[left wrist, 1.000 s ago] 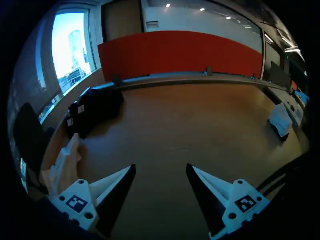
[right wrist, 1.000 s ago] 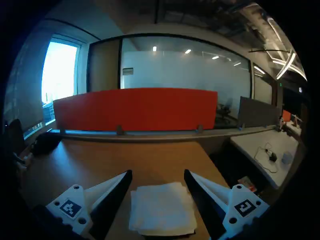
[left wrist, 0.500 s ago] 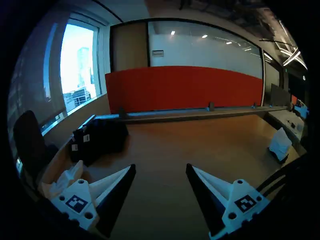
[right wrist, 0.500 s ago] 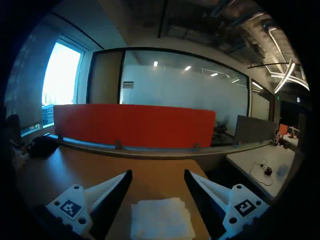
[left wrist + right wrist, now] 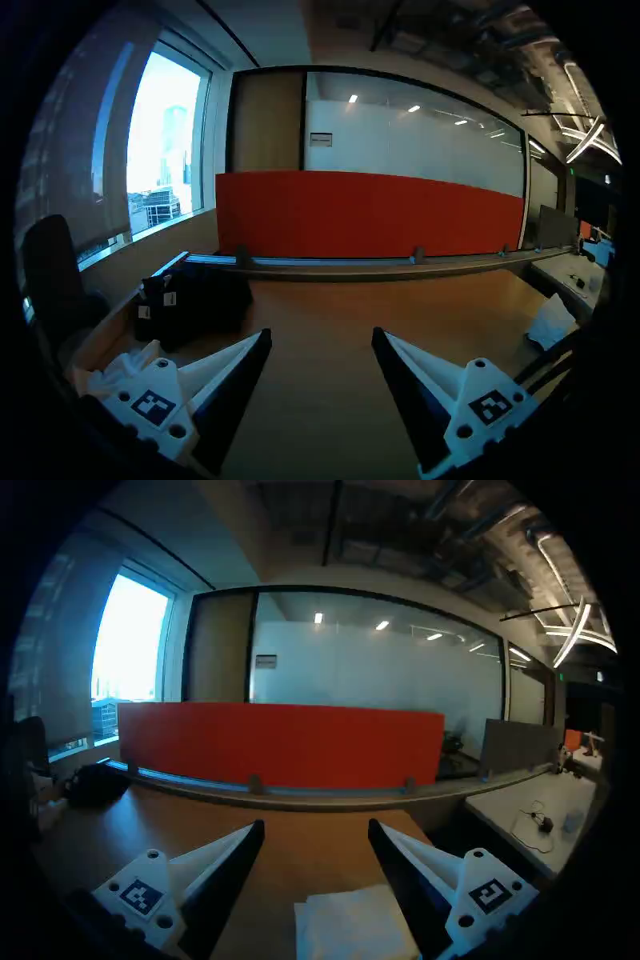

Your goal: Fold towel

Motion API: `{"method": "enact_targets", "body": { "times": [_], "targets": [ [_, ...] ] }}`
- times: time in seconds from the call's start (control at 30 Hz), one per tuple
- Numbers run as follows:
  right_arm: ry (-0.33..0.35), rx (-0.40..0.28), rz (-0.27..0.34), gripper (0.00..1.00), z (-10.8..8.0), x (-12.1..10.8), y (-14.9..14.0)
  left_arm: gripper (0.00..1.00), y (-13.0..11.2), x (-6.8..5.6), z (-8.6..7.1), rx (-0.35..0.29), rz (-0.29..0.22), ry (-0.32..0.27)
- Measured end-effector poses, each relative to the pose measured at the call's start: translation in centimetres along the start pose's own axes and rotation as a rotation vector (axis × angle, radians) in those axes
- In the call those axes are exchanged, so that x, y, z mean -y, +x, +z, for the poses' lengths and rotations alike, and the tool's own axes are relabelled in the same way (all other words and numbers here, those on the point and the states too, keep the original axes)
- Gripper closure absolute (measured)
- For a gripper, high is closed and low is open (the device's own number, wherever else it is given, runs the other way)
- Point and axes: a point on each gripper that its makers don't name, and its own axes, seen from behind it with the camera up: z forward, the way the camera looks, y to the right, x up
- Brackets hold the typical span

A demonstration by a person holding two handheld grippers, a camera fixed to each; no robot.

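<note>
Hovering over a wooden desk (image 5: 328, 308), the left gripper (image 5: 320, 332) and right gripper (image 5: 314, 826) both stand spread and empty. The folded white towel (image 5: 352, 924) lies flat below the right gripper's fingers, near the desk's right edge. Its far edge runs crosswise; its long axis cannot be told. Bare wood stretches ahead to the red divider (image 5: 280, 744), with a black bag (image 5: 192, 300) at the left.
</note>
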Motion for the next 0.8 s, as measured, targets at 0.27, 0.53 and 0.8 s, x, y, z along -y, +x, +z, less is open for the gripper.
{"method": "enact_targets", "body": {
  "times": [0.27,0.53,0.8],
  "targets": [
    [0.037,-0.016,-0.010,0.00,0.5,4.2,0.8,0.07,1.3,0.1,-0.2,-0.036,-0.021,-0.004],
    [0.047,-0.043,0.002,0.00,0.6,7.3,2.4,0.07,1.4,0.0,-0.2,-0.049,-0.026,-0.015],
    [0.058,-0.043,0.003,0.00,0.7,8.4,3.0,0.07,2.1,-0.2,-0.3,-0.076,-0.041,-0.022]
  ]
}}
